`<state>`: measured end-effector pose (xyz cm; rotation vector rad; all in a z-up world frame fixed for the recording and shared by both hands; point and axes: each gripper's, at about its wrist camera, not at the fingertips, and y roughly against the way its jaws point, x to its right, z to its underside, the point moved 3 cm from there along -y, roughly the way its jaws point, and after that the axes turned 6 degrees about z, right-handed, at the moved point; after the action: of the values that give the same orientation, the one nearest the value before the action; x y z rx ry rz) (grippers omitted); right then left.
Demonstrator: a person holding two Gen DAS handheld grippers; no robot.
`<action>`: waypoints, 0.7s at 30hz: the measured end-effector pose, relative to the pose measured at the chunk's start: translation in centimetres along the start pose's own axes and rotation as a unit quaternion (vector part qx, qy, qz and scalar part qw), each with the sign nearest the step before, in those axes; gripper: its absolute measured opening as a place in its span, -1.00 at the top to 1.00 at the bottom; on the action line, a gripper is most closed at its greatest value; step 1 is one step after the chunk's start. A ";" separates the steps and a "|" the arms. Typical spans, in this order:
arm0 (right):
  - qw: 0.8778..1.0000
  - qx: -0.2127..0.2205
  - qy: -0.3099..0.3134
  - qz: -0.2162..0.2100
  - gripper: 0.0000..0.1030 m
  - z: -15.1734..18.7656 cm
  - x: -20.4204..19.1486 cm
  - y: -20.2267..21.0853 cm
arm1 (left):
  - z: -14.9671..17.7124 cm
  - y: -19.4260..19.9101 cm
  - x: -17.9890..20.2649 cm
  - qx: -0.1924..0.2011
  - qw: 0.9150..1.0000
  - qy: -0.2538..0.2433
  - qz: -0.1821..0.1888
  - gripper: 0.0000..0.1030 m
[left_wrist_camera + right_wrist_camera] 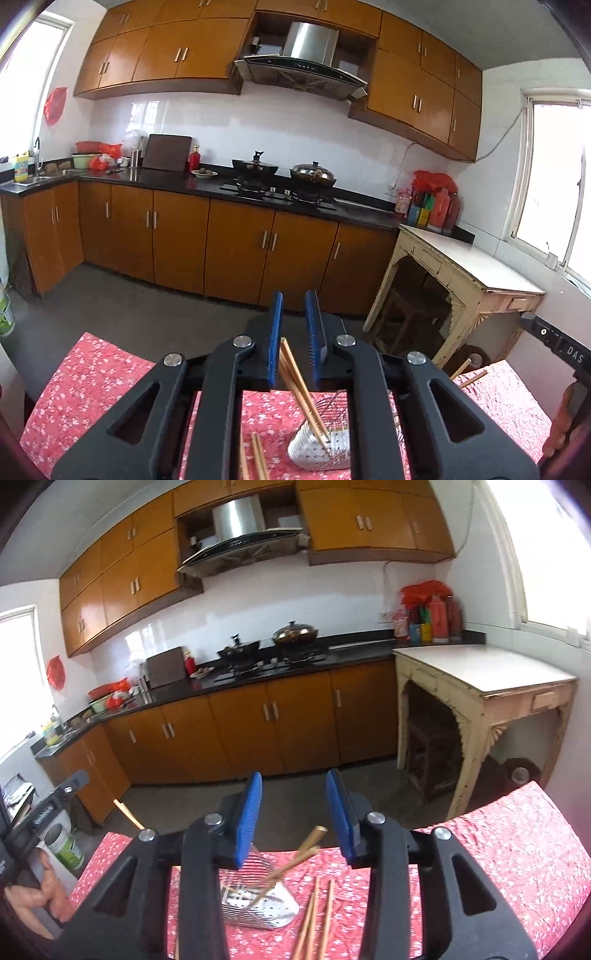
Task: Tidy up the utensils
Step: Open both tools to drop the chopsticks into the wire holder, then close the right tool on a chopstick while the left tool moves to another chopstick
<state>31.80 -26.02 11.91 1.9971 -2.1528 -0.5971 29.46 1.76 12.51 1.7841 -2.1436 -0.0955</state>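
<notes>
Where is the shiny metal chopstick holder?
The holder sits on the red flowery cloth, below the right gripper, with loose chopsticks lying just right of it.

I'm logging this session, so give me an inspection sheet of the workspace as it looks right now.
Surface: red floral tablecloth.
Job's things: perforated metal holder with chopsticks in it; loose chopsticks beside it.
Clutter: nothing seen.
Grippers: left tool open above the holder; right tool open, nothing held.
Cables: white wire on the wall.
Surroundings: stove with pans, cream side table.
</notes>
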 end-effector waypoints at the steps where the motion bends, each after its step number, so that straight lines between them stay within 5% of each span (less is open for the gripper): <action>1: 1.000 0.001 -0.003 0.005 0.24 0.3 0.7 0.3 | 0.1 0.6 -0.4 0.002 1.000 -0.001 -0.003 0.74; 6: 0.999 -0.021 -0.006 0.044 0.24 4.4 3.8 1.0 | 2.6 3.7 -2.4 -0.002 1.000 -0.010 -0.020 0.31; 11: 0.994 -0.097 -0.002 0.051 0.24 12.5 5.1 -1.0 | 8.4 4.5 -5.2 -0.055 0.998 -0.001 -0.037 0.31; 15: 0.982 -0.189 0.000 0.020 0.50 20.0 4.0 -3.5 | 13.9 3.8 -6.6 -0.120 0.992 0.006 -0.043 0.31; 21: 0.968 -0.249 0.028 0.002 0.64 26.2 1.5 -4.6 | 20.0 3.5 -6.7 -0.189 0.982 0.006 -0.031 0.31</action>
<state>26.25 -22.77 -13.94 1.7097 -1.7471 -0.9558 20.97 5.61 -6.78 1.6213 -1.9049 -0.4727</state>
